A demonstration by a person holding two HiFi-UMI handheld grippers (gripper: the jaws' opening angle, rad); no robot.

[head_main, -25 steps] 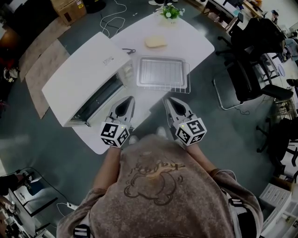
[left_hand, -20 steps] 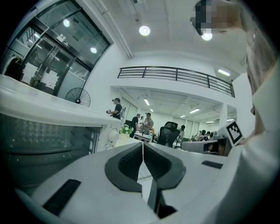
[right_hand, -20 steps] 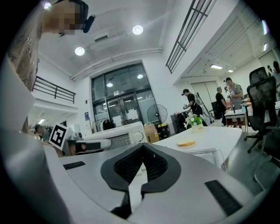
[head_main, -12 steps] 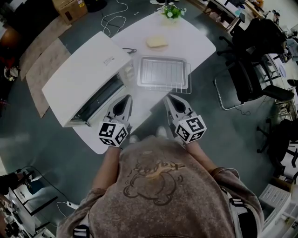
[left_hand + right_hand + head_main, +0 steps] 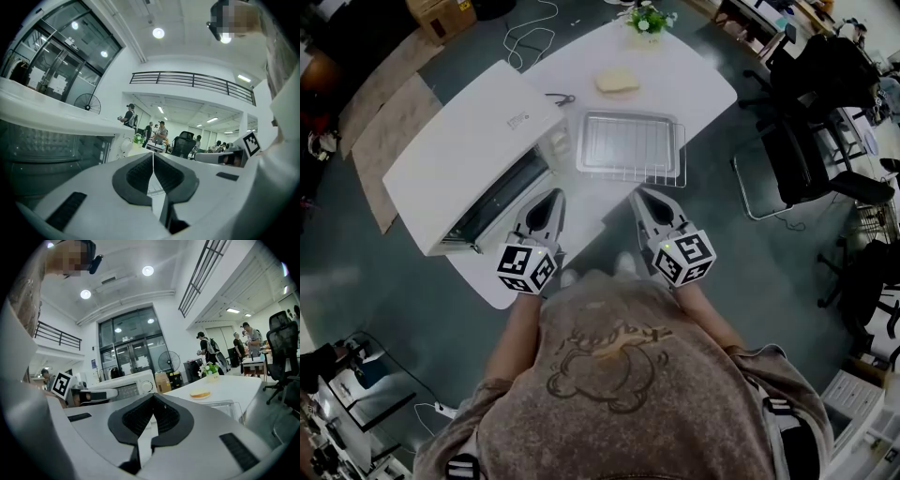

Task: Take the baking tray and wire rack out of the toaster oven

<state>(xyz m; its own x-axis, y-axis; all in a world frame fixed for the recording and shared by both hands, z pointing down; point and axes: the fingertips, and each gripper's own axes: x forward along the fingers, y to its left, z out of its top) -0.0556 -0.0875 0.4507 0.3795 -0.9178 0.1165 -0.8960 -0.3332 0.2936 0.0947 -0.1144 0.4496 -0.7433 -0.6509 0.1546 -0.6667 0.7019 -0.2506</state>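
Table (image 5: 698, 89), L half: blocked by toaster oven (image 5: 464, 141). Centre: baking tray (image 5: 630, 142) just beside oven's R corner, narrow gap btw them. Behind tray: bread (image 5: 616, 82), then plant (image 5: 645, 21) at far edge. Free: bare strip at near edge in front of tray; bare R end. Chairs (image 5: 802, 141) apart from table, R side.

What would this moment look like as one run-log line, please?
left gripper: shut, empty | right gripper: shut, empty | baking tray, wire rack: together on table, outside toaster oven
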